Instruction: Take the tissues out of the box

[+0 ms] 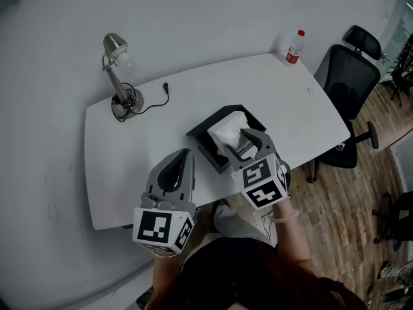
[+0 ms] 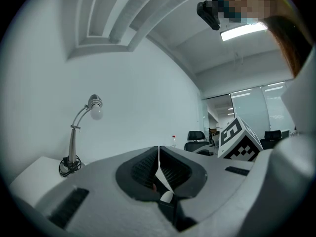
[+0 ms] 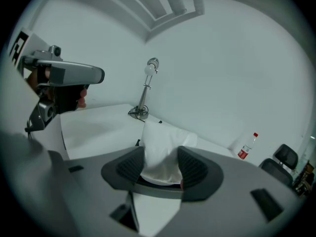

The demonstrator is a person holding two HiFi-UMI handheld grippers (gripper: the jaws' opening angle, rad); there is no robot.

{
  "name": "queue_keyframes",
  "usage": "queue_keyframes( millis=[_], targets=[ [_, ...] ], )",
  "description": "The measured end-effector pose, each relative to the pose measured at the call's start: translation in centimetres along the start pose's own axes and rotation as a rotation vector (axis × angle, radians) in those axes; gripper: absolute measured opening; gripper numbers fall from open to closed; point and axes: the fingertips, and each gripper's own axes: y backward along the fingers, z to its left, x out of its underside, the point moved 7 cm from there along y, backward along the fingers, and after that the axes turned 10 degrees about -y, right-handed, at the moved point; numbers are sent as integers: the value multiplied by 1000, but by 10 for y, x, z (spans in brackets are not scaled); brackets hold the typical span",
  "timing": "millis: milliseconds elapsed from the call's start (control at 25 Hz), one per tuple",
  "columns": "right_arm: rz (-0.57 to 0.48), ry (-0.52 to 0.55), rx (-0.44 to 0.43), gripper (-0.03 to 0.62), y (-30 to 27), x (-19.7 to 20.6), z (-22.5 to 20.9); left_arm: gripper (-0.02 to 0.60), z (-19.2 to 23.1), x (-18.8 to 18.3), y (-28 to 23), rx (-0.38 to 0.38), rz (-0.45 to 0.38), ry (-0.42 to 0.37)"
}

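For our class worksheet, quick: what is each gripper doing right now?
Left gripper: closed, nothing clearly held.
Right gripper: closed on the tissue.

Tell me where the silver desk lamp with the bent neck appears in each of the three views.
Head view: the silver bent-neck desk lamp stands at the upper left, on the white table.
Left gripper view: at the left, about mid-height.
Right gripper view: upper centre, beyond the white tissue, lamp at.
Shared landmark: the clear plastic bottle with a red cap, always right of the lamp.
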Motion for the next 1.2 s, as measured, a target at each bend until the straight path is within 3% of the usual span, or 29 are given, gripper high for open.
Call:
queue_keyframes(
  millis=[1200],
  targets=[
    [-234, -2, 80, 227, 93, -8, 42, 26, -40, -14, 61, 9, -56, -16]
  ],
)
